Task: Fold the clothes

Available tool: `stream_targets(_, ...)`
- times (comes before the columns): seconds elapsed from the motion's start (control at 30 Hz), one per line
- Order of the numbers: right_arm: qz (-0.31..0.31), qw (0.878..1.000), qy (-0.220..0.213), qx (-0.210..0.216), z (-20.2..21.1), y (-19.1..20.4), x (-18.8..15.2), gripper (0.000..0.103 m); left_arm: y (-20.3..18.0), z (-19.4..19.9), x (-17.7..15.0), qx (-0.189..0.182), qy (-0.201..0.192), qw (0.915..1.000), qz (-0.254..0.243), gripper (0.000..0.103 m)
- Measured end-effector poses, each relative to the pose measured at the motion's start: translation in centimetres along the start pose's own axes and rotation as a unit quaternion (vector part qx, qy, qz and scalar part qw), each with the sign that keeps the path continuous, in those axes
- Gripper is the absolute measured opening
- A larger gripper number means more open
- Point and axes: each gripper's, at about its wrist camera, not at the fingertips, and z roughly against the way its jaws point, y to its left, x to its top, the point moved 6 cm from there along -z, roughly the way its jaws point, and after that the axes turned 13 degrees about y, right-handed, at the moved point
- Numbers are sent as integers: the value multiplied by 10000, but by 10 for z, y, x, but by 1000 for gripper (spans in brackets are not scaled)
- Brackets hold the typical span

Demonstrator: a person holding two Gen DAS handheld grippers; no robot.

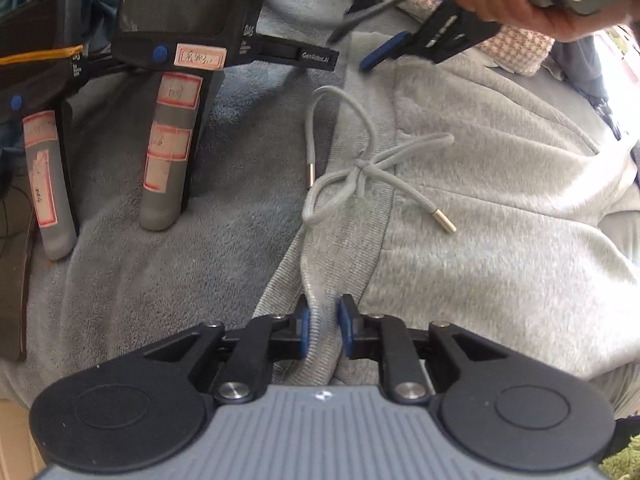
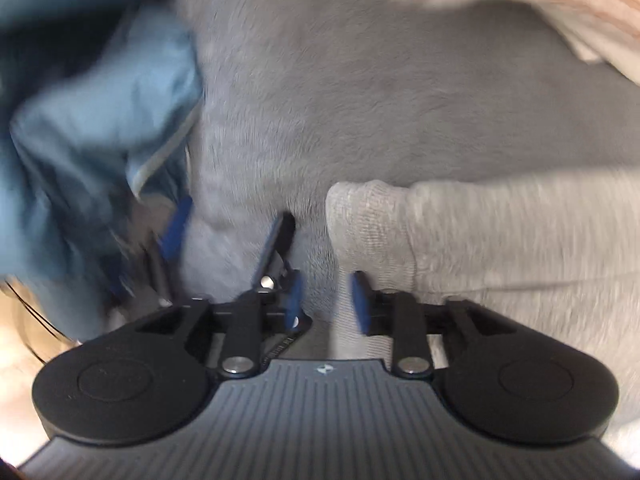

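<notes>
- Two grippers work over grey sweatpants (image 1: 480, 200) lying on a grey blanket (image 1: 180, 272); the waistband runs from near to far in the left view, its drawstring (image 1: 360, 164) tied in a bow.
- Left gripper (image 1: 323, 328) stands narrowly open, a waistband fold between its pads.
- Right gripper (image 2: 326, 300) stands partly open beside a ribbed cuff (image 2: 368, 216), holding nothing.
- Spare grippers (image 1: 168, 92) rest on the blanket left of the waistband; blue cloth (image 2: 88, 120) lies nearby.

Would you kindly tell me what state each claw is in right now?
Left claw: open, the sweatpants waistband fold lies between its pads.
Right claw: open, holding nothing, beside the sweatpants' corner.
</notes>
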Motion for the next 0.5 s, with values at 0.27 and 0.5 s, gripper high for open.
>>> stream_targets(0.27, -146, 9911, -1106, 729, 115, -39, -12, 52, 12, 11, -5, 132, 182, 9981, 566, 53)
stream_targets(0.5, 225, 9779, -1936, 753, 239, -131, -63, 52, 25, 41, -17, 546, 143, 9879, 1444, 57)
